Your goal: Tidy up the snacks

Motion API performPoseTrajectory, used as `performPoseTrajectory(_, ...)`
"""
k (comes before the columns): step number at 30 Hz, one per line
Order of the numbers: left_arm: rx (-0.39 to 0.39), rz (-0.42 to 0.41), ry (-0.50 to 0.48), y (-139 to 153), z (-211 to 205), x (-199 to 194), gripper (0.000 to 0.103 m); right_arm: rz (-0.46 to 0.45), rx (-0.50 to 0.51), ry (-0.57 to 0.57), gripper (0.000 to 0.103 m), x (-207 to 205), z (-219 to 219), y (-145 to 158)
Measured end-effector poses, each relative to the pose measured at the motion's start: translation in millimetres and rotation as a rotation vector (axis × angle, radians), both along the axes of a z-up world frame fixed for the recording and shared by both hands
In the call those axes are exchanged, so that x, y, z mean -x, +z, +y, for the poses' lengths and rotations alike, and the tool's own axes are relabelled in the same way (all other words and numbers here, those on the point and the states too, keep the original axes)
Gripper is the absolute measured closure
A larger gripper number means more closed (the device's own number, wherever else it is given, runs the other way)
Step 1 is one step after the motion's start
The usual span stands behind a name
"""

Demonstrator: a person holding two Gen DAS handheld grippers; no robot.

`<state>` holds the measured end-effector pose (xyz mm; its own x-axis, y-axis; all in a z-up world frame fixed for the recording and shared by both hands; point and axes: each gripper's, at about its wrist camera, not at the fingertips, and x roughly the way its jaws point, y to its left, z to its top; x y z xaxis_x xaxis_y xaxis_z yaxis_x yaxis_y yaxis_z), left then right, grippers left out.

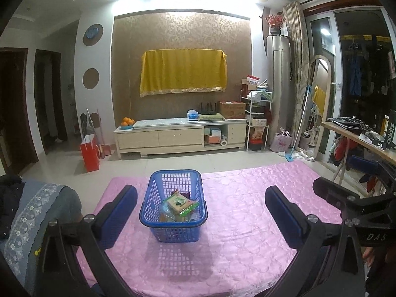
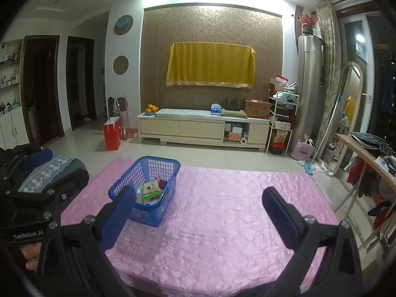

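Observation:
A blue plastic basket (image 1: 158, 212) stands on the pink quilted table cover (image 1: 247, 222) and holds several snack packets (image 1: 179, 204). My left gripper (image 1: 201, 193) is open and empty, its blue fingers on either side of the basket and a little nearer than it. In the right wrist view the basket (image 2: 158, 212) sits left of centre with the snack packets (image 2: 152, 188) inside. My right gripper (image 2: 199, 193) is open and empty, to the right of the basket; its left finger overlaps the basket's near corner in view.
A sofa arm with a lace-trimmed grey cover (image 1: 32, 220) is at the table's left. A wooden side table (image 1: 358, 136) with clutter stands at the right. A TV cabinet (image 1: 180, 136) and a red bag (image 1: 90, 153) are across the tiled floor.

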<state>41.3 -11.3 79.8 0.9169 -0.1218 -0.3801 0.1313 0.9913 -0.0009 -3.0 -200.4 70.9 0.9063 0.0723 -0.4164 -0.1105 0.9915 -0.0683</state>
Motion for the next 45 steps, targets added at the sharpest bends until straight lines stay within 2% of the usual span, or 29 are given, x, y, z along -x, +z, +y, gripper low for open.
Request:
performPoseTrajectory(26,-0.016,0.025,0.042,-3.7,-4.9,6.4,0.001,0.020,-0.003,0.004,0.000,1.2,7.1,-1.5)
performPoseTrajectory(45,-0.008,0.048,0.023,-6.4,-8.3,8.5,0.001,0.023,0.014,-0.037,0.000,1.6,2.0,-4.4)
